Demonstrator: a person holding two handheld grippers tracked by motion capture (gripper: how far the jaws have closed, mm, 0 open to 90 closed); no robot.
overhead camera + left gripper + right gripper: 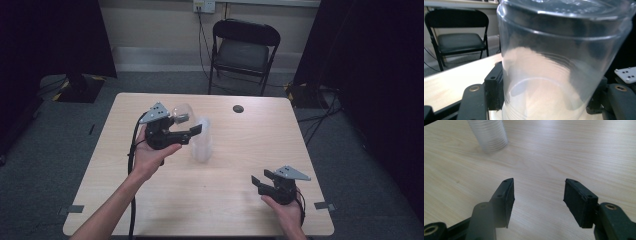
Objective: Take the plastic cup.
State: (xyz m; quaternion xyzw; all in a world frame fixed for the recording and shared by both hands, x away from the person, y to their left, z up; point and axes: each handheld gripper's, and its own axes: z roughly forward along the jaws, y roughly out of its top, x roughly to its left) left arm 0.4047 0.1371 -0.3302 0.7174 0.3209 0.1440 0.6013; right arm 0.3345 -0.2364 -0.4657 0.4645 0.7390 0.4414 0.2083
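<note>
Cup: a clear plastic cup [564, 65] sits between the black jaws of the left tool [192, 131], above the middle of the bench toward its far edge; in the left tool's view both pads lie against its wall, so it is gripped.
Cup stack: a ribbed stack of clear cups [202, 142] stands upright near the centre of the bench, just beside the left tool; from the right tool's view its base [491, 135] rests flat on the wood.
Left tool: clenched on the cup, held up off the bench by the person's left hand [152, 155], with a black cable trailing back along the forearm toward the near edge.
Right tool: right tool [537, 195] released, jaws standing wide with nothing but bare wood between them; it sits near the near right corner of the bench [267, 182], well apart from the stack.
Bench: light wood-grain top [240, 200] with rounded corners, and a small dark round spot [238, 108] near the far edge.
Floor: grey carpet [60, 150] all round, with bits of tape near the near corners.
Room: a black folding chair [243, 52] stands beyond the far edge against a pale wall, a wall socket [204, 5] above it with cords hanging down; dark curtains [380, 75] close in both sides.
</note>
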